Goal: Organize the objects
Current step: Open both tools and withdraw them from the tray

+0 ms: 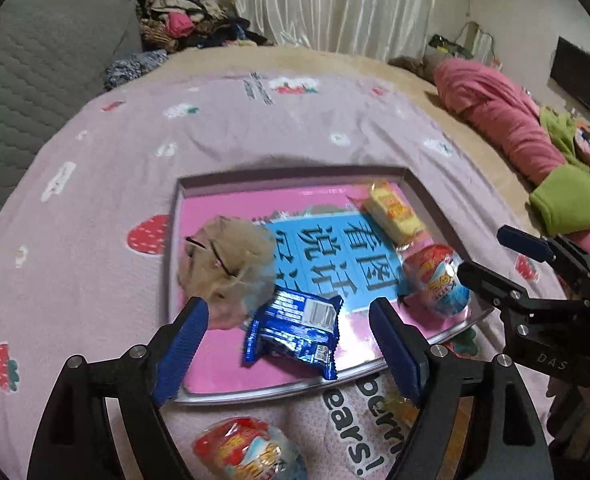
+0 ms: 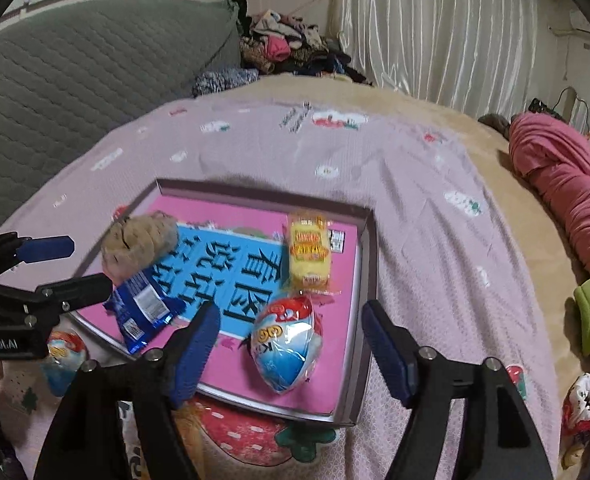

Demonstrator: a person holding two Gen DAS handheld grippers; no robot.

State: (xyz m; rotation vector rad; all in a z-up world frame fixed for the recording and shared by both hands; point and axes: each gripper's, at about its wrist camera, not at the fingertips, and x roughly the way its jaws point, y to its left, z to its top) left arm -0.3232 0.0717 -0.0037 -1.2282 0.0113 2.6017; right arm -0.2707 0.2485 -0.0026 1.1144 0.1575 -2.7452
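Note:
A shallow box tray (image 1: 427,196) (image 2: 369,280) with a pink and blue printed bottom lies on the bed. In it are a beige scrunchie (image 1: 225,258) (image 2: 139,242), a blue snack packet (image 1: 295,330) (image 2: 145,310), a yellow snack pack (image 1: 395,214) (image 2: 309,258) and a red-and-blue egg-shaped pack (image 1: 439,280) (image 2: 289,344). A second egg pack (image 1: 251,450) (image 2: 63,354) lies on the blanket in front of the tray. My left gripper (image 1: 291,344) (image 2: 79,266) is open over the blue packet. My right gripper (image 2: 291,348) (image 1: 491,256) is open around the egg pack in the tray.
The pink strawberry blanket (image 1: 255,136) covers the bed. A grey quilted headboard (image 1: 35,72) stands at left, a clothes pile (image 1: 191,20) at the back. Pink and green clothes (image 1: 535,140) lie at right. A red-and-white scrunchie (image 2: 583,408) lies at right.

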